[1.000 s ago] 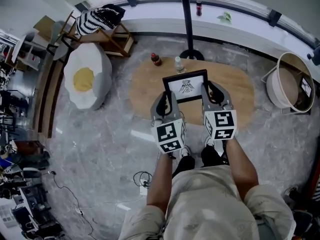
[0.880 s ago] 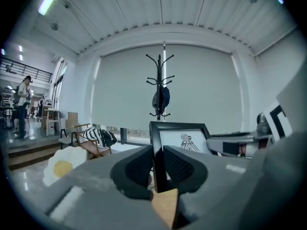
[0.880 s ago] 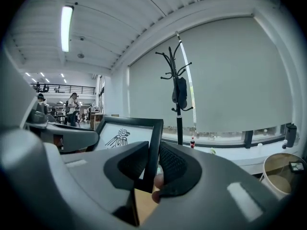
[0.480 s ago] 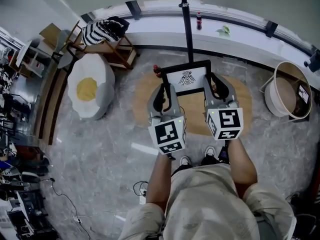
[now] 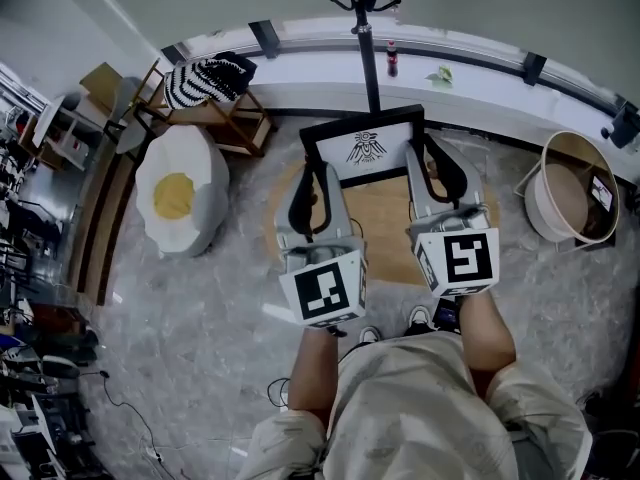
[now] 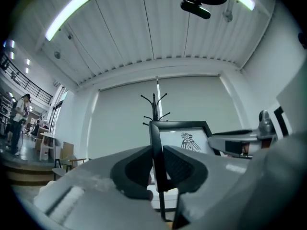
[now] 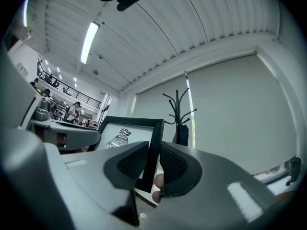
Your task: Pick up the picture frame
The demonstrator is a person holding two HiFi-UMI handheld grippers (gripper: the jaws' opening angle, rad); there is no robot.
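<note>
- Head view: The picture frame (image 5: pixel 365 150) is held in the air on the near side of the coat stand (image 5: pixel 368 58), above the oval wooden table (image 5: pixel 385 223) at the foot of that stand.
- The left gripper (image 5: pixel 314 173) is clamped on the left side bar and the right gripper (image 5: pixel 426 154) on the right side bar.
- The step in hand is judged to be the lift. Both grippers should be raised at the same rate and held at equal height, so that the frame is neither twisted nor racked between them.
- The frame stands upright. Its printed face, with a bird emblem (image 5: pixel 366 149), is turned away from the coat stand and toward the person. Its long axis runs level, from one gripper to the other.
- Left gripper view: The left gripper (image 6: pixel 157 164) has its jaws pinched on the black side bar of the picture frame (image 6: pixel 184 138), one pad on each face. The coat stand (image 6: pixel 156 104) rises directly behind that bar.
- The bar sits deep between the pads. Clamping pressure should be held steady, and no squeeze should be added toward the glazing.
- Right gripper view: The right gripper (image 7: pixel 152 164) is likewise closed on the opposite side bar of the picture frame (image 7: pixel 127 135), just left of the coat stand (image 7: pixel 180 109).
- The bar leans slightly here, so roll should be checked during the lift.
</note>
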